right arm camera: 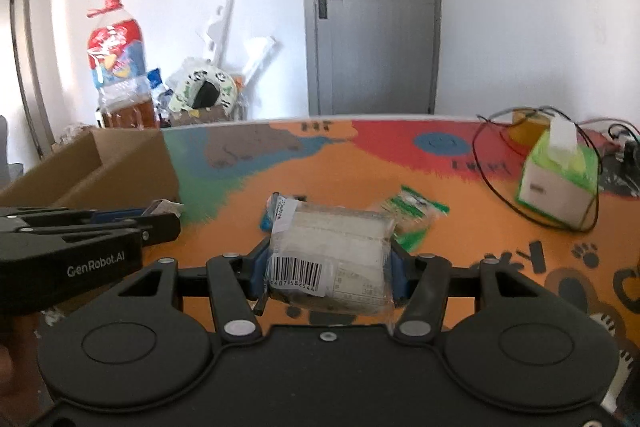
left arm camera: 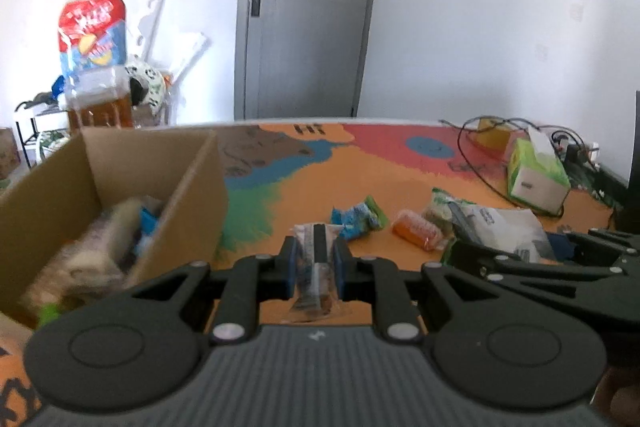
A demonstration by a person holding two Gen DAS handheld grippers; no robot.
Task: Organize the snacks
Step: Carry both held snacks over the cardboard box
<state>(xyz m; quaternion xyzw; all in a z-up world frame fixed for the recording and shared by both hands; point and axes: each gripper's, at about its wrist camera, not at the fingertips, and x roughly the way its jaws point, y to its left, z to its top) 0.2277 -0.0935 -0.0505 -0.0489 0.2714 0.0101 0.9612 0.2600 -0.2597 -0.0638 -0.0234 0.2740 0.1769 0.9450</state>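
Observation:
My left gripper (left arm camera: 316,247) is shut on a thin clear snack packet (left arm camera: 314,281), held above the orange table mat (left arm camera: 304,195). To its left stands an open cardboard box (left arm camera: 192,187) with several snacks inside. My right gripper (right arm camera: 329,249) is shut on a wide clear packet with a barcode label (right arm camera: 332,255), also lifted off the mat. A blue-green snack (left arm camera: 358,219), an orange snack (left arm camera: 416,233) and a green-and-white packet (right arm camera: 412,215) lie on the mat between the two grippers. In the right wrist view the left gripper (right arm camera: 170,213) reaches in from the left, beside the box (right arm camera: 100,171).
A green-and-white tissue box (right arm camera: 560,179) and black cables (right arm camera: 492,179) lie at the table's right. A large oil bottle (left arm camera: 94,51) stands behind the cardboard box among clutter. A grey door (left arm camera: 308,11) stands shut beyond the table's far edge.

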